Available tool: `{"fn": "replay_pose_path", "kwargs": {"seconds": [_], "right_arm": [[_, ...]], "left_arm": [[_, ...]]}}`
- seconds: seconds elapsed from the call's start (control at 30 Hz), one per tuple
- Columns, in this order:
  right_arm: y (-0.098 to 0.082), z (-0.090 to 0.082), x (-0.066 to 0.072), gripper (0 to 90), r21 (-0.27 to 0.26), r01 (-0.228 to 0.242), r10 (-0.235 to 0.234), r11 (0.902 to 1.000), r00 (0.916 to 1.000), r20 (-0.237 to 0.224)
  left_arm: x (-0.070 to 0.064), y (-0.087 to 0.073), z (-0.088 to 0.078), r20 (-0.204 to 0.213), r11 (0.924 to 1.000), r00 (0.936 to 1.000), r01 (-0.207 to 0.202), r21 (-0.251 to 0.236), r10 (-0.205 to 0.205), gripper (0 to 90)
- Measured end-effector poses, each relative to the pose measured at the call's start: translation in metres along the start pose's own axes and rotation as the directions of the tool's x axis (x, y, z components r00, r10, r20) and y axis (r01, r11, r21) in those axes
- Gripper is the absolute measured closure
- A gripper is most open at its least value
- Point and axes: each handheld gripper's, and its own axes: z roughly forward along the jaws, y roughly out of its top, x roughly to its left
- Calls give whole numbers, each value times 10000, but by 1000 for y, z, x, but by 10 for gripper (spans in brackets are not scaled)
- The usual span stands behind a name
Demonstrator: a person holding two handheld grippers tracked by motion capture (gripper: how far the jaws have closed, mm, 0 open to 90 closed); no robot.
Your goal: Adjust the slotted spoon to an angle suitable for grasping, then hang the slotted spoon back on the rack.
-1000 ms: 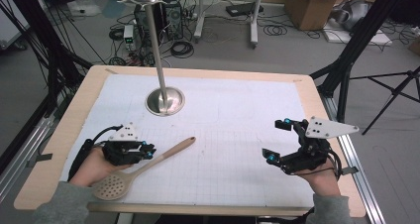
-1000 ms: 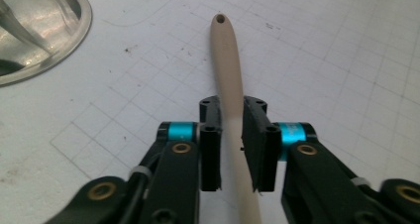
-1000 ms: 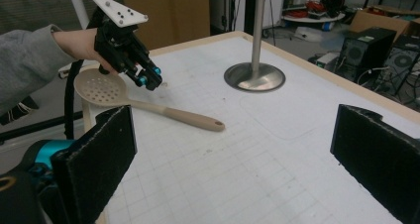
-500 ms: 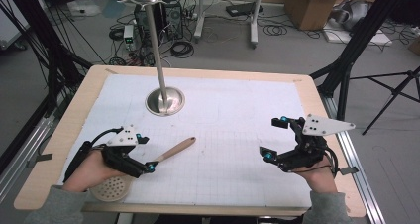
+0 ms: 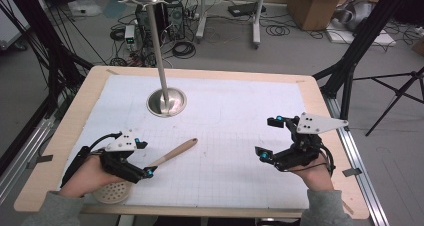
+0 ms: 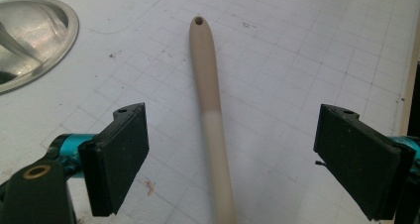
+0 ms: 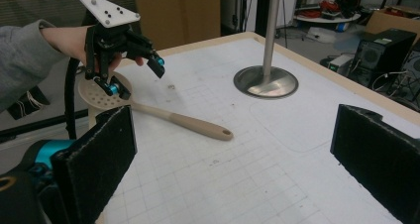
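Skimmer handle [image 6: 208, 85] between left gripper [image 6: 230, 159] jaws — untouched.

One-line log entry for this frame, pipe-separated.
left gripper: open, jaws astride slotted spoon handle | right gripper: open, holding nothing, apart from spoon | metal stand: upright at far side | spoon flat on mat

Our count of things on the table

We see one slotted spoon [image 5: 150, 168], one metal stand [image 5: 166, 101] on the one gridded mat [image 5: 235, 116], and two grippers: left gripper [image 5: 141, 158], right gripper [image 5: 269, 137].
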Motion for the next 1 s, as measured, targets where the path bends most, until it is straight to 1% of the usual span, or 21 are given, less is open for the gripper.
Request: {"fn": "replay_pose_path", "kwargs": {"seconds": [0.03, 0.17, 0.23, 0.3, 0.37, 0.43, 0.53, 0.57, 0.6, 0.67, 0.73, 0.83, 0.87, 0.97, 1.0], "right_arm": [[0, 0, 0, 25, -6, 30, -30, 10000, 10000, 13], [0, -1, 0, 25, -11, 16, -16, 10000, 10000, -2], [0, -1, 0, 25, -7, -45, 45, 10000, 10000, -26], [0, 0, -2, 25, 0, -38, 38, 10000, 10000, -27], [0, 1, -4, 25, -11, 7, -7, 10000, 10000, -16], [-1, 2, -4, 25, 35, -108, 108, 9999, 9999, -59], [-1, 3, -3, 25, 81, -37, 37, 10000, 10000, -16], [-1, 3, -3, 25, 42, -13, 13, 10000, 10000, -47], [-1, 2, -2, 25, 44, -60, 60, 10000, 10000, -65], [-1, 2, -2, 25, 57, -69, 69, 10000, 10000, -63], [-1, 2, -3, 25, 31, -38, 38, 10000, 10000, -35], [-2, 2, -3, 25, 68, -89, 89, 9999, 9999, -58], [-2, 2, -3, 25, 82, -72, 72, 9999, 10000, -38], [-2, 3, -2, 25, 126, -98, 99, 9999, 9999, -54], [-2, 3, -2, 25, 133, -83, 83, 9999, 10000, -47]], "left_arm": [[0, 1, 0, 7, 10000, 10000, -49, 23, 49, 143], [-1, 1, 2, 49, 10000, 10000, -41, 20, 41, 143], [-1, 0, 3, 19, 9999, 10000, -72, 106, 72, 143], [0, -1, 4, 58, 9998, 10000, -2, 185, 1, 142], [0, -3, 5, 90, 9996, 9999, -61, 258, 59, 142], [1, -4, 7, 22, 9995, 10000, -1, 312, 1, 142], [3, -5, 7, -22, 9987, 9998, 189, 475, -188, 142], [4, -5, 7, 91, 9980, 9997, 209, 589, -215, 148], [4, -5, 7, 85, 9977, 9996, 251, 624, -257, 168], [5, -6, 8, 22, 9965, 9995, 326, 774, -329, 178], [5, -6, 9, -9, 9961, 9993, 382, 797, -383, 184], [6, -8, 11, 49, 9947, 9992, 390, 947, -396, 201], [6, -8, 12, 36, 9950, 9992, 402, 917, -407, 214], [7, -11, 13, 102, 9921, 9987, 490, 1152, -505, 261], [8, -11, 13, 119, 9912, 9989, 442, 1245, -461, 262]]}}
